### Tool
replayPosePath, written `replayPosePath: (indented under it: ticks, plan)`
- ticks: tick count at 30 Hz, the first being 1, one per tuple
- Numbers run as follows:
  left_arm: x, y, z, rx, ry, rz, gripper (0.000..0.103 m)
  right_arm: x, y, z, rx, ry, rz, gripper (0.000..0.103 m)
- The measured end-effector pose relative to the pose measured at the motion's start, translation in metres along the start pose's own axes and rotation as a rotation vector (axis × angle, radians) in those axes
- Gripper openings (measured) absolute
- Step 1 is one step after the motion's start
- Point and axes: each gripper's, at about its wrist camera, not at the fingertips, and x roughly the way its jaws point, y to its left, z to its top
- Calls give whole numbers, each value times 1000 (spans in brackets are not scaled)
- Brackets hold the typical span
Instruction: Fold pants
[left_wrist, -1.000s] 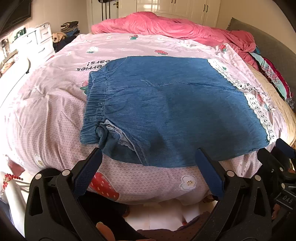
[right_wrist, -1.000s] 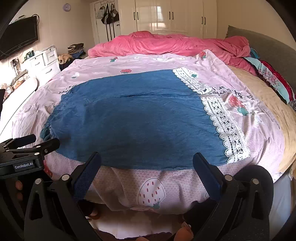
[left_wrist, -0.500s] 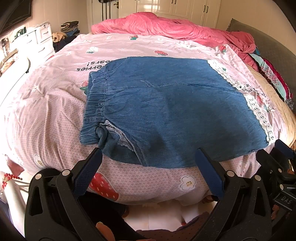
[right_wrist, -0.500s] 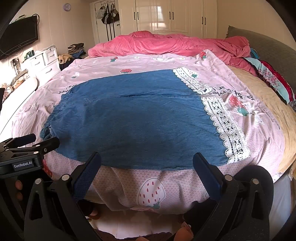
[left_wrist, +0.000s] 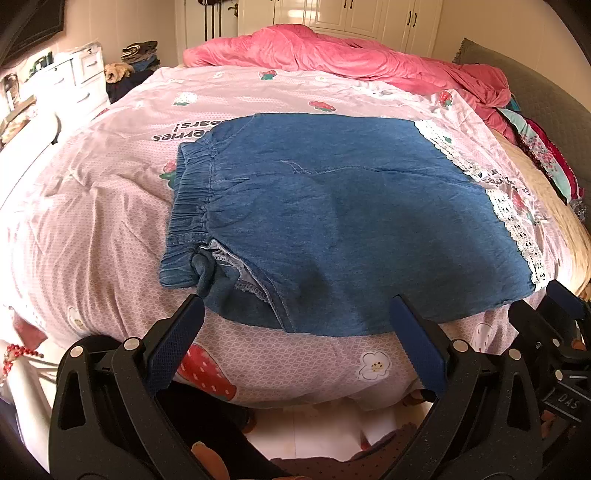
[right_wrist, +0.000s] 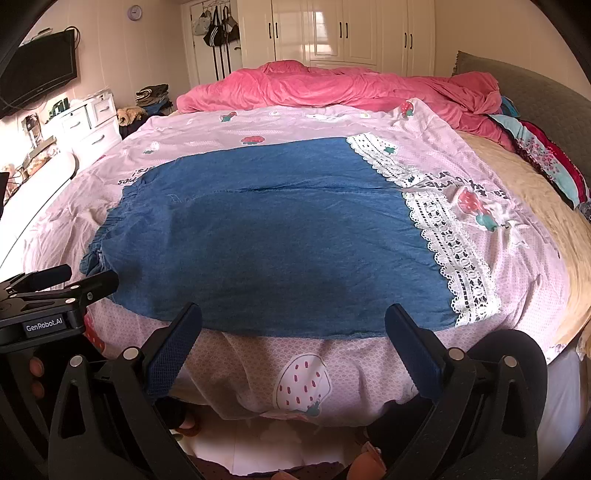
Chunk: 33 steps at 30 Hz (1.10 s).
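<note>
Blue denim pants (left_wrist: 351, 218) lie flat across the pink strawberry-print bedspread (left_wrist: 92, 229), elastic waistband to the left and white lace leg hems (left_wrist: 517, 225) to the right. They also show in the right wrist view (right_wrist: 273, 240). My left gripper (left_wrist: 295, 332) is open and empty, just short of the pants' near edge by the waistband corner. My right gripper (right_wrist: 293, 339) is open and empty at the near edge, toward the lace hems (right_wrist: 450, 243). Each gripper shows at the side of the other's view.
A rumpled pink duvet (right_wrist: 332, 88) lies across the far side of the bed. Colourful clothes (right_wrist: 546, 158) are piled at the right by a grey headboard. White drawers (right_wrist: 88, 122) and a wall TV (right_wrist: 37, 77) stand at the left. Floor lies below the near bed edge.
Both grippers have edged slightly forward toward the pants' near edge. The pants have not moved and both grippers stay open.
</note>
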Motion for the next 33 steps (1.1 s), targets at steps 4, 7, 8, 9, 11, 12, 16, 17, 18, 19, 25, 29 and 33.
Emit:
replayPosePath:
  ticks: [4, 7, 8, 9, 11, 12, 16, 17, 18, 19, 25, 29, 33]
  plan:
    - [1, 1, 1, -5, 1, -6, 94, 1, 1, 1, -4, 1, 0, 99]
    - [1, 1, 1, -4, -1, -8, 94, 2, 2, 1, -6, 2, 2, 99]
    - [1, 1, 1, -4, -1, -9, 94, 3, 2, 1, -8, 2, 0, 99]
    - [1, 2, 1, -4, 1, -9, 94, 3, 2, 2, -9, 2, -1, 99]
    - [2, 2, 1, -5, 2, -14, 94, 3, 2, 2, -9, 3, 0, 99]
    - [3, 1, 2, -5, 3, -14, 94, 4, 2, 2, -9, 4, -1, 99]
    - [5, 1, 3, -9, 4, -19, 94, 5, 3, 3, -8, 2, 0, 99]
    - [5, 1, 3, -10, 3, -20, 94, 5, 3, 4, -10, 4, 1, 99]
    - [6, 1, 4, -12, 3, -23, 94, 6, 3, 4, -11, 4, -1, 99]
    - [6, 2, 4, -14, 4, -24, 94, 6, 3, 4, -11, 5, 0, 99]
    - [13, 3, 5, -26, 13, -31, 94, 12, 5, 6, -19, 9, -2, 99]
    - [17, 5, 6, -33, 17, -34, 94, 16, 6, 8, -23, 13, -6, 99]
    - [21, 6, 9, -37, 21, -37, 94, 22, 8, 10, -33, 25, 2, 99]
